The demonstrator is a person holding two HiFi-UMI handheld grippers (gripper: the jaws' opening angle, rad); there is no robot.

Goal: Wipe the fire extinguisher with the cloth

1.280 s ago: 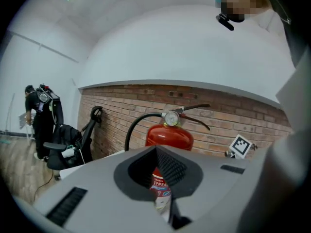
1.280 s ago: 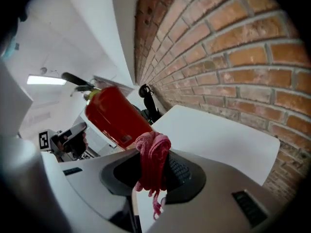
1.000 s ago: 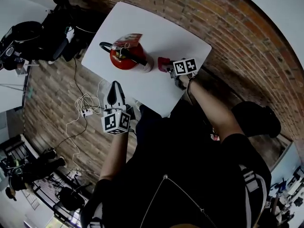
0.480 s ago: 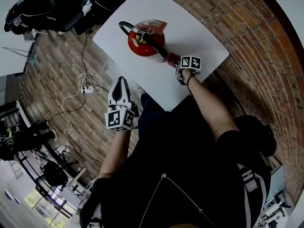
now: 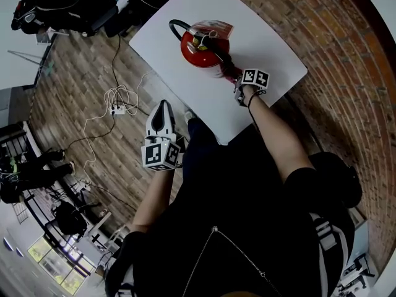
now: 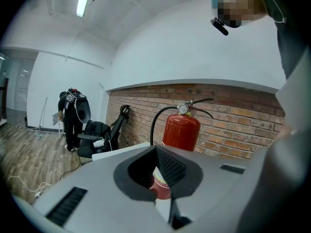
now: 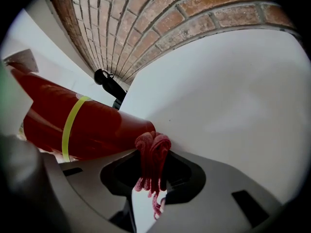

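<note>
My right tongs point(image 7: 151, 176) are clamped on the cloth point(image 7: 152, 152) — a red, knitted-looking rag, bunched so that a fold sticks out past the tips and loose ends hang behind them. That fold sits right at the red wall of the fire extinguisher point(image 7: 92, 127), touching it as far as I can tell. It is low on the body, on the base side of the yellow band point(image 7: 70, 125). The extinguisher stands upright on the white table point(image 5: 275, 51), directly ahead of these tongs.

My left tongs point(image 5: 162, 111) are closed on nothing and hang off the table's near edge, well apart from the extinguisher. It stands out beyond their tips, with the black hose point(image 6: 154, 125) curving down its left side and the gauge point(image 6: 183, 109) on top.

I judge the cylinder to be heavy, rigid and smooth-painted, so the cloth should slide over it easily. It is tall for its base, though, and a hard push high up might rock it. If it needs steadying, I would take it with the left tongs at the neck under the handle, not on the slick body. The cloth is soft and limp. My grip across the middle of the bunch looks right, since it leaves a padded fold in front to press with.
</note>
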